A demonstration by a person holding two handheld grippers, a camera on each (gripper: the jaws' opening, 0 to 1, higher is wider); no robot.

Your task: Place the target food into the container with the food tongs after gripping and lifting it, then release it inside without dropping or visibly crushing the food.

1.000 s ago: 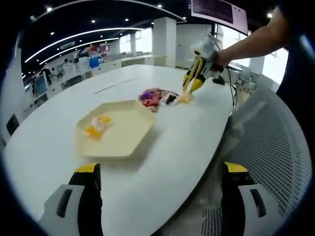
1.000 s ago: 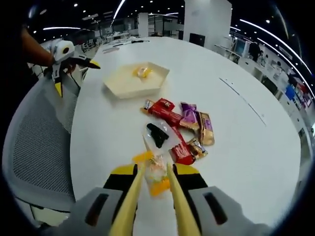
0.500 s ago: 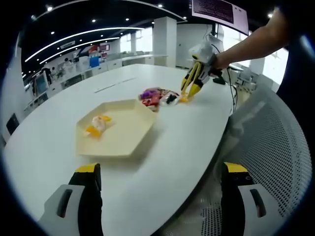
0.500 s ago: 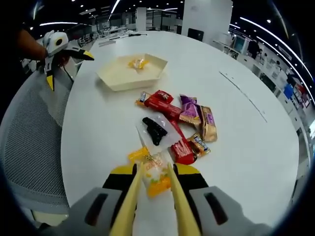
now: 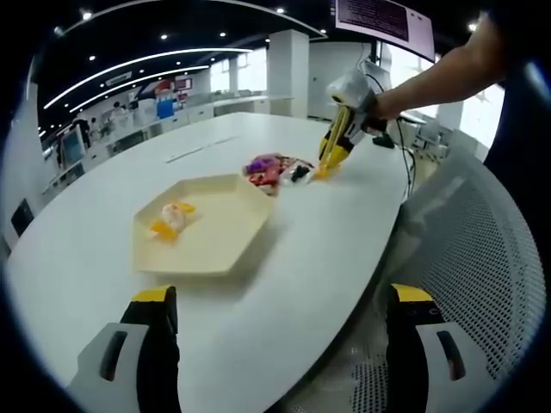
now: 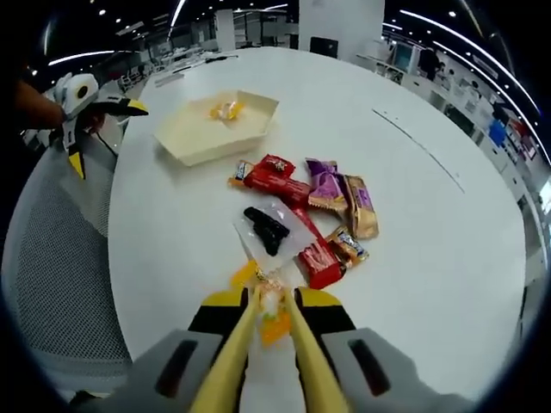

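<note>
1. the left gripper [image 5: 274, 344] is idling low at the near tabletop [image 5: 301, 258] edge, its jaws standing wide apart on nothing, just short of the tray [image 5: 202, 225].
2. the tray is already holding one yellow sweet [image 5: 170, 217], with plenty of bare floor beside it for another.
3. past the tray, the wrapper pile [image 6: 314, 215] is lying mid-tabletop; the tongs [image 6: 269, 344], held in the right gripper [image 6: 269, 361], are pinching the yellow candy bag [image 6: 269, 303] at the pile's near end. the right jaws are squeezing the tongs' arms together.
4. likely slips: the bag's slick film could slide out during the lift, or a harder squeeze could crush what's inside; the clear packet [image 6: 269, 231] just beside it might drag along.
5. room: the tabletop between pile and tray is bare, so the carry is looking unobstructed. the tabletop edge and the mesh chair [image 6: 60, 258] are close on the near side, so a drop there could roll off.
</note>
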